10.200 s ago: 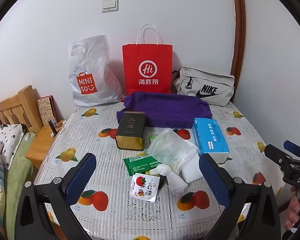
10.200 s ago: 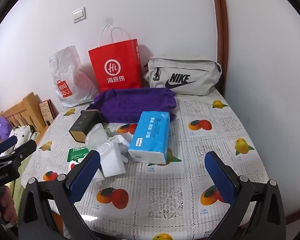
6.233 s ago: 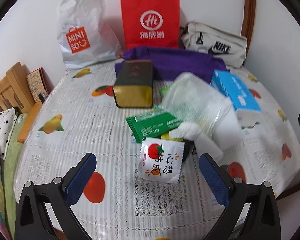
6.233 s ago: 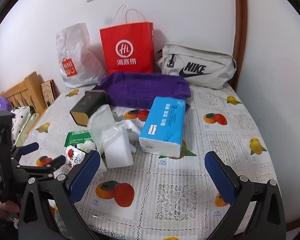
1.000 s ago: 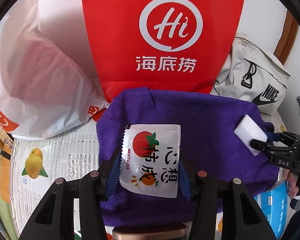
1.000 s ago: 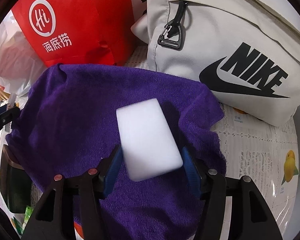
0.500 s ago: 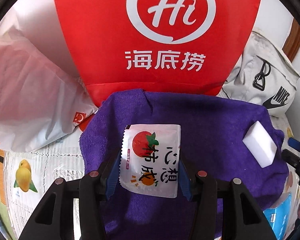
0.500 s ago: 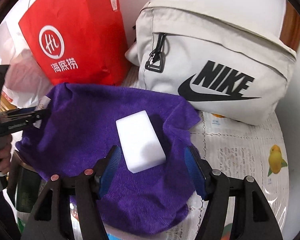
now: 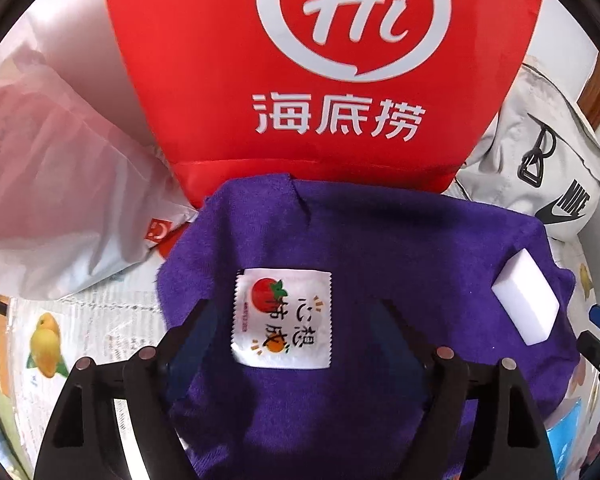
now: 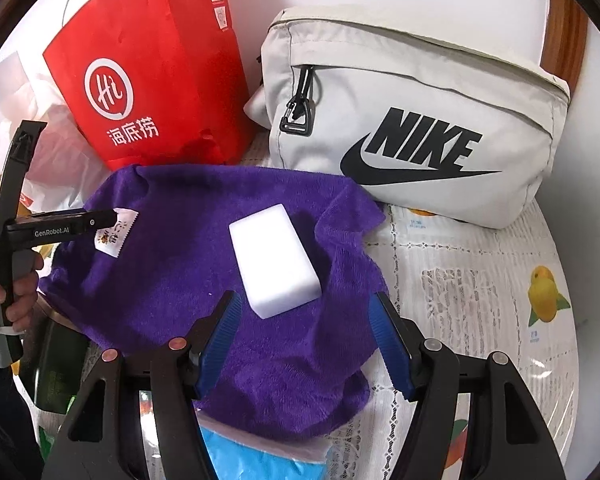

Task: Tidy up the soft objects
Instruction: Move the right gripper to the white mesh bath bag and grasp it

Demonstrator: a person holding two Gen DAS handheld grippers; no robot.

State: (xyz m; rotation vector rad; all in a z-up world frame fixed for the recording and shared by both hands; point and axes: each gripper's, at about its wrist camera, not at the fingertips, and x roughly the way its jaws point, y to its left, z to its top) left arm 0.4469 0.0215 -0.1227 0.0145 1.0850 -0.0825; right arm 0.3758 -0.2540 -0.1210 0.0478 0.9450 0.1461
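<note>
Partly hidden beneath the purple towel, a blue pack; both grippers open, left widening.

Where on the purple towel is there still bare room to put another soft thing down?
The towel is bare between the packet and the sponge, and along its near edge. The back is crowded by the red bag and Nike bag.
</note>
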